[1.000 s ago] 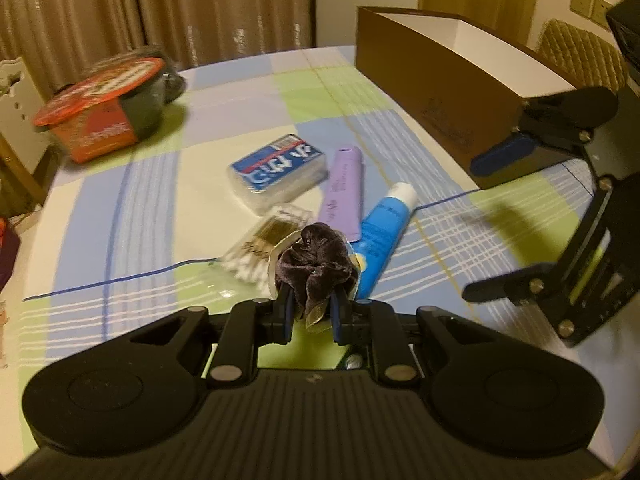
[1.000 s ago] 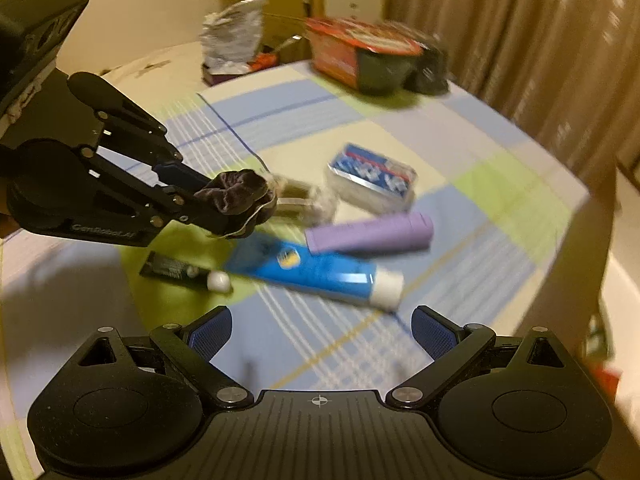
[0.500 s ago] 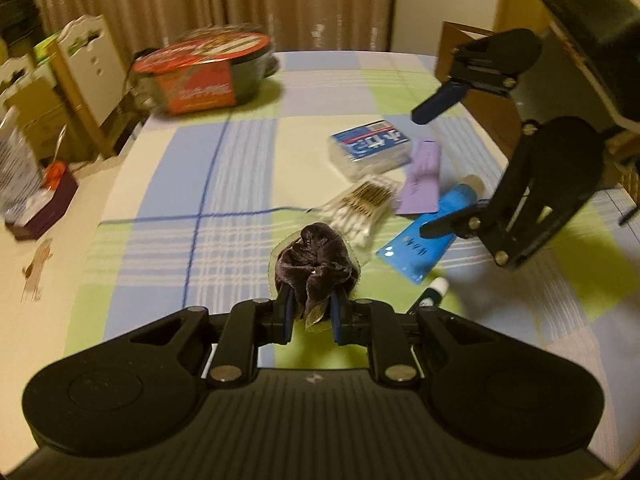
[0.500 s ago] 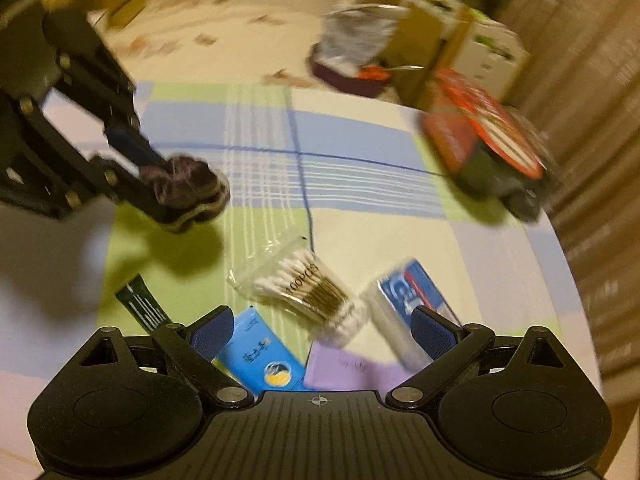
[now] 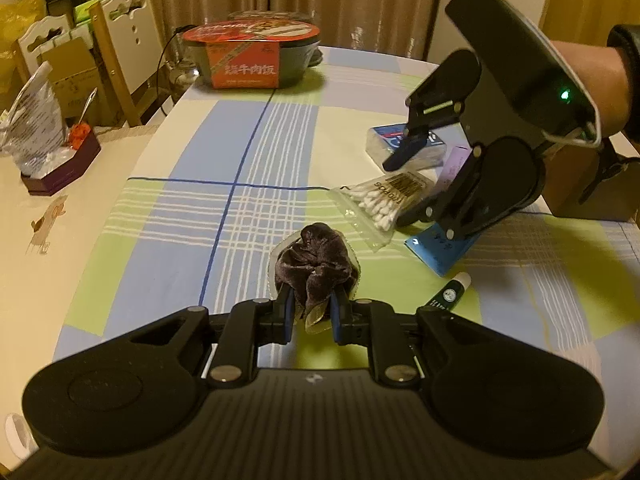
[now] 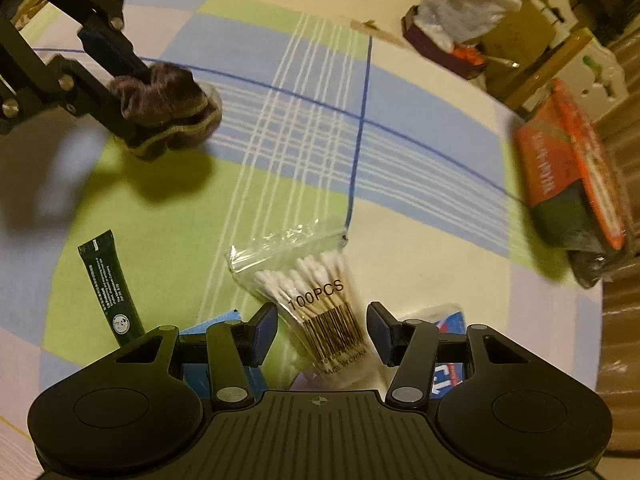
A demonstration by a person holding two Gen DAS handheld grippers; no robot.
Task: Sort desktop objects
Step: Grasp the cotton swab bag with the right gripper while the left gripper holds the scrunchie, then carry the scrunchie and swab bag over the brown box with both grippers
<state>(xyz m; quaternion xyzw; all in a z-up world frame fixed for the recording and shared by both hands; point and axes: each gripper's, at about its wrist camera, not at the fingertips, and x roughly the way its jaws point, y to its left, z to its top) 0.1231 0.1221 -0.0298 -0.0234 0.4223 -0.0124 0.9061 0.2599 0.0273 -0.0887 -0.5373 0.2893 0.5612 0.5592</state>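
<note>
My left tool [image 5: 312, 312] is clenched on the scrunchie [image 5: 314, 266], which sits just above its fingertips at the lower middle of the left view and hangs over the green patch of the tabletop [image 5: 168, 208] — not resting on it, judging by the shadow under it in the right view. In the last second that tool has swung away from the brown box [image 5: 588, 184]: the box filled the upper right a second ago and now only a corner shows at the right edge.

My right tool [image 6: 322, 330] has come down over the swab bag [image 6: 316, 300] and narrowed. Its fingers were spread wide a second ago; now they stand either side of the barcoded end with gaps showing, so it is released, holding nothing.

The rest lies as it did: the blue tube [image 5: 442, 248] and the small dark tube [image 5: 450, 292] at the lower right of the left view, the tissue pack [image 5: 404, 144] and the purple case [image 5: 456, 164] above them, the bowl [image 5: 256, 56] at the top.

I read this as two picks in hand at once — the scrunchie lifted but carried off from the box, the bag about to be gripped.
</note>
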